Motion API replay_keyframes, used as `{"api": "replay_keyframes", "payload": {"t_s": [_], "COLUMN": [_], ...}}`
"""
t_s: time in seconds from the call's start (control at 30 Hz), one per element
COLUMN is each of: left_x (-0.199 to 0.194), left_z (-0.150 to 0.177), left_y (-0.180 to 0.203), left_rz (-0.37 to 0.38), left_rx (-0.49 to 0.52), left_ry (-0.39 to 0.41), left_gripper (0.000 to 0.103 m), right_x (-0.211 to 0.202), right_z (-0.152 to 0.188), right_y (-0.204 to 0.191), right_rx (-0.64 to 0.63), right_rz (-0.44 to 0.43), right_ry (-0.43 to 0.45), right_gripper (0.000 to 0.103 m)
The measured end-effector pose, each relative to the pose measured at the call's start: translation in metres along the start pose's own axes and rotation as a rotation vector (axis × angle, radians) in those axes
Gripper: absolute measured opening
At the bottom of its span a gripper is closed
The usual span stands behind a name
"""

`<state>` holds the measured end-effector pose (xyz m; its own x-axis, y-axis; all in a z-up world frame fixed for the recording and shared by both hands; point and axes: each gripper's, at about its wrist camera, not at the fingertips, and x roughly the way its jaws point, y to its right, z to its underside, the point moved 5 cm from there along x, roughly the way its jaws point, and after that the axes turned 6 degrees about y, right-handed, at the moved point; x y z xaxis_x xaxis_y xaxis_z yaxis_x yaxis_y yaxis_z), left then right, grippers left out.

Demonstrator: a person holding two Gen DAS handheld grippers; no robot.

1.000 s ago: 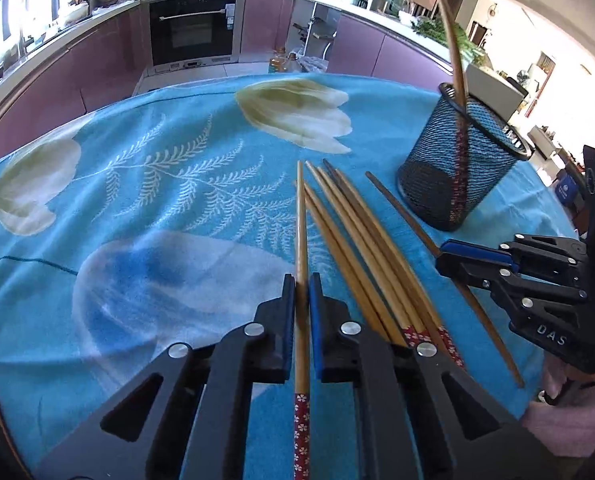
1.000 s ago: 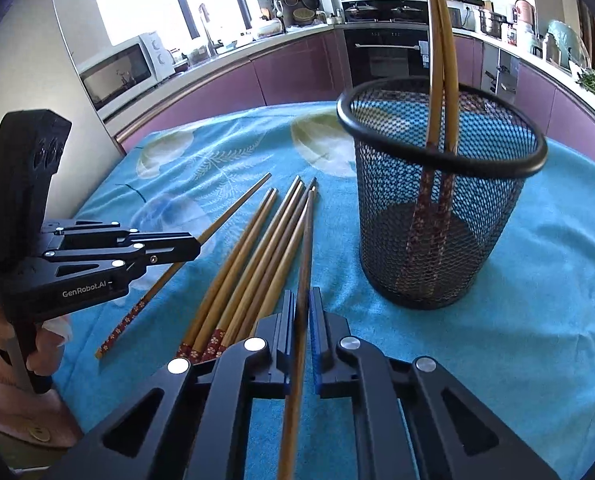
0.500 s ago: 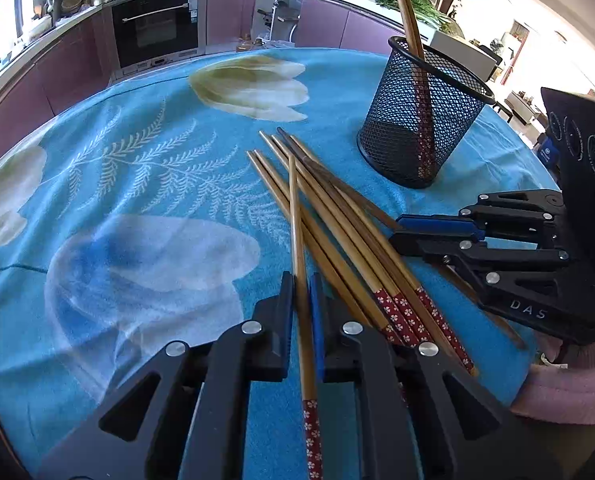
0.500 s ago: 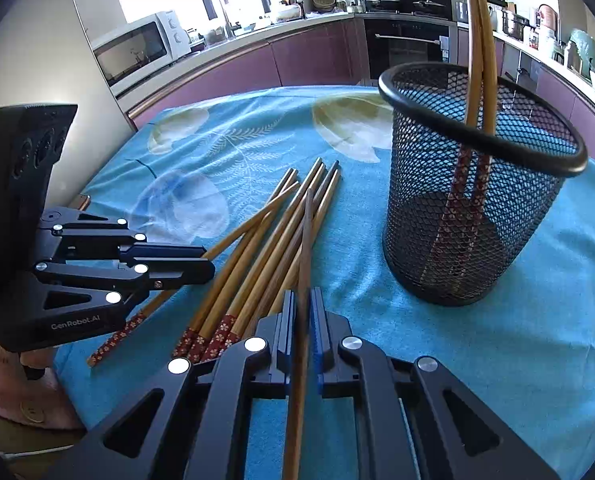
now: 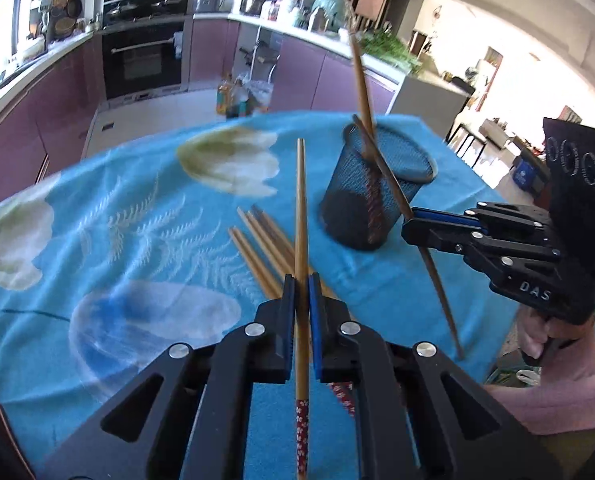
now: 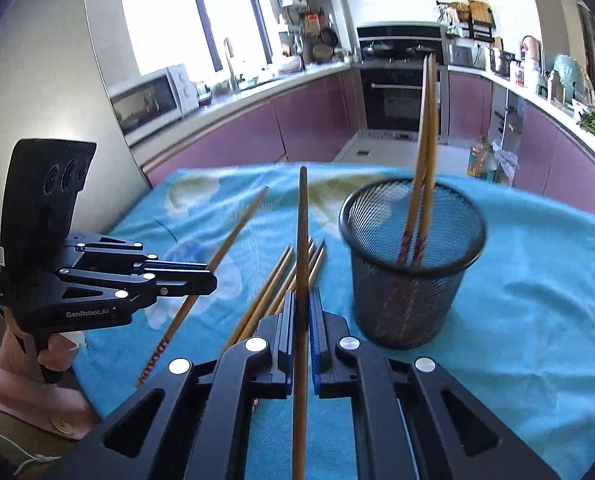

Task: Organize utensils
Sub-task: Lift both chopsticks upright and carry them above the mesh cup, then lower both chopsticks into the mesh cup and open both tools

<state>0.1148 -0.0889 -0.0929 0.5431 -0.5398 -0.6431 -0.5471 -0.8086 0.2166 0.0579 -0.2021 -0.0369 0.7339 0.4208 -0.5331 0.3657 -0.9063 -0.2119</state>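
Bamboo chopsticks are what both tools carry. The left hand-held gripper (image 5: 301,284) is pinched on a light chopstick (image 5: 300,208), lifted clear of the turquoise flowered cloth (image 5: 137,216) that covers the desk, its red patterned end trailing back between the arms. The right hand-held gripper (image 6: 302,300) is clamped on a darker chopstick (image 6: 302,232), also off the cloth and slanting upward. A black mesh holder (image 6: 411,276) stands upright toward the desk's far right edge with two chopsticks (image 6: 425,128) leaning inside it. A loose bundle of chopsticks (image 5: 257,248) lies flat on the cloth near the middle of the desk, just beside the holder's base.
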Motion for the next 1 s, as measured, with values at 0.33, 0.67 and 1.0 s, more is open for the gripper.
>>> {"api": "replay_keyframes", "payload": {"t_s": [0.33, 0.67, 1.0], "left_x": [-0.047, -0.064, -0.066], "left_z": [-0.041, -0.096, -0.147], "left_y": [0.019, 0.035, 0.059], "left_rz": [0.099, 0.127, 0.139], "left_rx": [0.025, 0.039, 0.067], "left_ry": [0.143, 0.272, 0.353], "left_gripper": [0.007, 0.007, 0.007], "right_x": [-0.041, -0.070, -0.090], "right_z": [-0.033, -0.078, -0.110], "right_y": [0.009, 0.022, 0.038], "right_rx": [0.017, 0.003, -0.006], "right_rz": [0.001, 0.005, 0.048], "right_ry": [0.155, 0.282, 0.379], "right_gripper": [0.006, 0.006, 0.006]}}
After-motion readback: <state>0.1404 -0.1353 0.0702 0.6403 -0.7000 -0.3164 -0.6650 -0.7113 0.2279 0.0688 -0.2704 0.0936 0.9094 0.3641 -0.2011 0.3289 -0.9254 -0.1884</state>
